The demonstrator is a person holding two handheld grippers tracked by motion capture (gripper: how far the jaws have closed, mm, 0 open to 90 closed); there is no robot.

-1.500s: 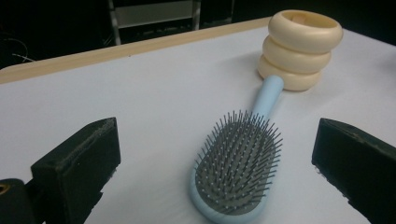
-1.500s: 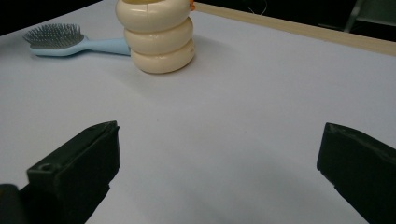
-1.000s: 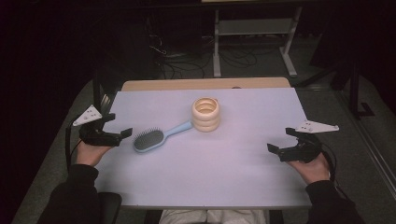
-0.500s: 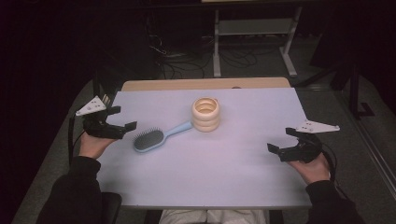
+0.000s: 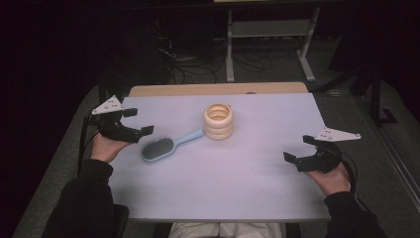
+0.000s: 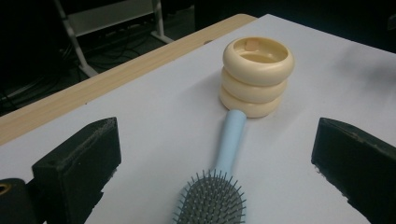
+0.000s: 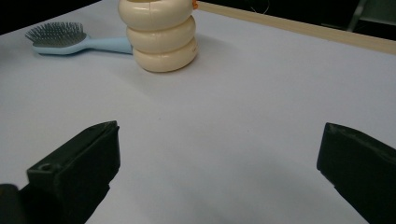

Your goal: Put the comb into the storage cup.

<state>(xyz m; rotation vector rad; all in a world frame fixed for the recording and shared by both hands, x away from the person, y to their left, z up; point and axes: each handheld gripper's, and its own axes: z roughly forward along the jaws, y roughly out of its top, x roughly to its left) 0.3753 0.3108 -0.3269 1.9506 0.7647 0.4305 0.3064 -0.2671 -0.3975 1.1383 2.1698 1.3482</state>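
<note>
Left gripper (image 5: pixel 132 123) hung spread wide at nine o'clock, just beside the untouched hairbrush (image 5: pixel 167 146), while my right gripper (image 5: pixel 299 150) waited open at four o'clock, so nothing was grasped yet.

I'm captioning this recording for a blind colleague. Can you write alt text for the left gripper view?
A light blue hairbrush lies bristles up on a pale table, between the wide-open black jaws of the left gripper. Its handle tip meets the base of a cream holder shaped like three stacked rings.
</note>
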